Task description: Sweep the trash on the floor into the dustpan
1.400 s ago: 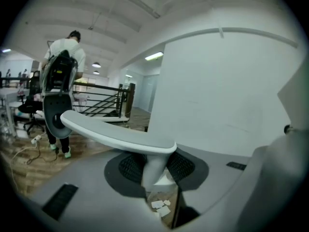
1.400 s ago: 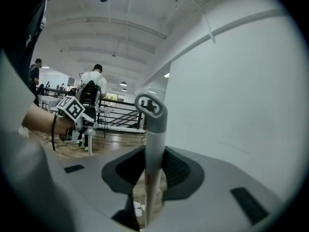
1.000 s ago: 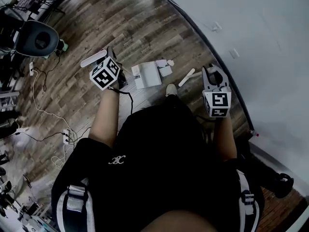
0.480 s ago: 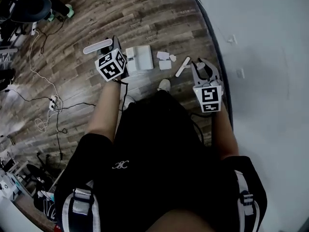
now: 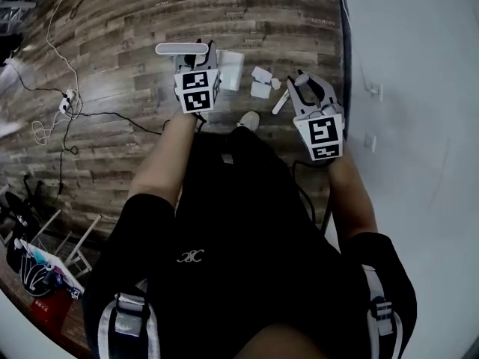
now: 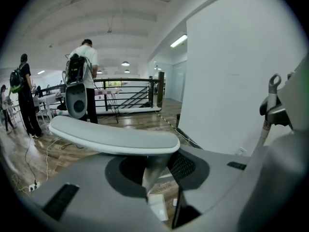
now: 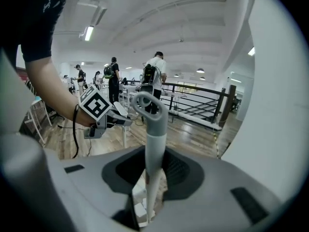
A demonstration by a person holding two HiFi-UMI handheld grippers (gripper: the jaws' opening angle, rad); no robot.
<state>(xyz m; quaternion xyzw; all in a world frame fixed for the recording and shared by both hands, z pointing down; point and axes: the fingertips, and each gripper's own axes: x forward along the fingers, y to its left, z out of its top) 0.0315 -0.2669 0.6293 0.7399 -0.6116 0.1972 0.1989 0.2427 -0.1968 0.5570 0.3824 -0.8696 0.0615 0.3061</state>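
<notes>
My left gripper (image 5: 206, 64) is shut on the stem of the white dustpan (image 5: 230, 70), which rests on the wood floor. In the left gripper view the stem (image 6: 153, 170) stands between the jaws under its flat grey top bar (image 6: 113, 137). My right gripper (image 5: 307, 87) is shut on the grey broom handle (image 7: 153, 149), whose looped end (image 7: 145, 103) rises above the jaws. The broom's pale lower end (image 5: 281, 102) reaches the floor. Two or three white paper scraps (image 5: 260, 82) lie between it and the dustpan.
A white wall (image 5: 419, 88) runs close along the right, with a dark skirting line (image 5: 346, 43) at the floor. Cables and a power strip (image 5: 66, 96) lie at the left. My shoe (image 5: 248, 120) is just below the scraps. People stand far off by a railing (image 7: 193, 103).
The head view has swung round, so floor and wall sit differently in frame. Both grippers keep their hold. The left gripper has come closer over the dustpan, the right closer to the scraps.
</notes>
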